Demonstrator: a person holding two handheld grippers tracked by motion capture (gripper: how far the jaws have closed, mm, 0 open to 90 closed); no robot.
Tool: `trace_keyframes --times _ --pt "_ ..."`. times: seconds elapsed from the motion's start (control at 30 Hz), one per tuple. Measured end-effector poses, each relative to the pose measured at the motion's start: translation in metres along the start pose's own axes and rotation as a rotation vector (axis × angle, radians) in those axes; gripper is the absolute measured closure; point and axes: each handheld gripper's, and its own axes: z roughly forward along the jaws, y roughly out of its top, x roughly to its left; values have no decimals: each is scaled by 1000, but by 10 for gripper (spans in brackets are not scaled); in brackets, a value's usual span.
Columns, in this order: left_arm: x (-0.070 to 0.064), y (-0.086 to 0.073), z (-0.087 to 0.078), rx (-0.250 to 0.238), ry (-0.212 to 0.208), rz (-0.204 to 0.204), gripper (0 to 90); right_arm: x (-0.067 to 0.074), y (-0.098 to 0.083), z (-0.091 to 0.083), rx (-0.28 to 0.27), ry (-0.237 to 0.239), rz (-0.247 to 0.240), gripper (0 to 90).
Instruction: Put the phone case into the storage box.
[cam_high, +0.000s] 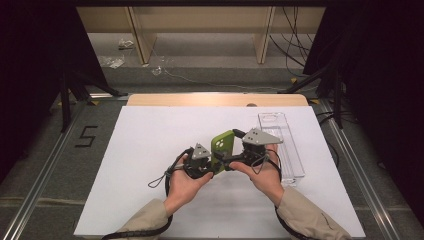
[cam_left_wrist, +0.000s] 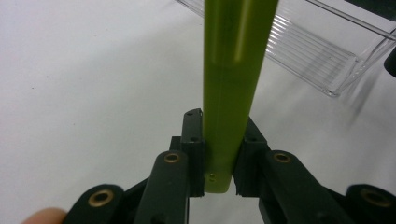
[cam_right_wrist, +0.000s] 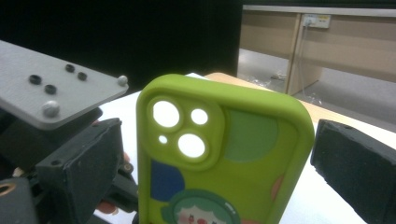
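A green phone case (cam_high: 223, 144) with a cartoon print and camera cut-outs stands upright above the white sheet, between both hands. My left gripper (cam_high: 212, 168) is shut on its lower edge; in the left gripper view both pads press the thin side of the case (cam_left_wrist: 233, 70), gripper (cam_left_wrist: 219, 140). My right gripper (cam_high: 231, 157) stands open around the case (cam_right_wrist: 243, 154) from the right. One pad (cam_right_wrist: 355, 158) sits at the case's edge, and the other pad (cam_right_wrist: 79, 163) stays a little apart from it. The right gripper (cam_right_wrist: 219, 140) faces the printed back.
A clear plastic tray (cam_high: 282, 145) lies lengthwise on the right part of the white sheet (cam_high: 150, 150), close behind the right hand; its ribbed end (cam_left_wrist: 317, 56) lies beyond the case. The wooden table edge (cam_high: 215, 100) runs along the back.
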Motion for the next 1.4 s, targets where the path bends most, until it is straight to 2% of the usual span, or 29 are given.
trace_keyframes --times 0.1,0.3,0.6,0.87,1.4 --pt "-2 1 2 1 -3 0 767 -1 -1 0 -5 -3 15 43" --pt "-6 2 5 -2 -7 -9 767 -1 -2 0 -11 -29 16 62" --pt "-8 2 7 -7 -9 -18 766 1 -2 0 -32 -76 24 140" --pt "-8 2 8 -11 -10 -20 766 2 -2 -1 -34 -82 31 155" --pt "-8 3 7 -33 -12 -11 761 2 0 -2 -51 -69 16 166"
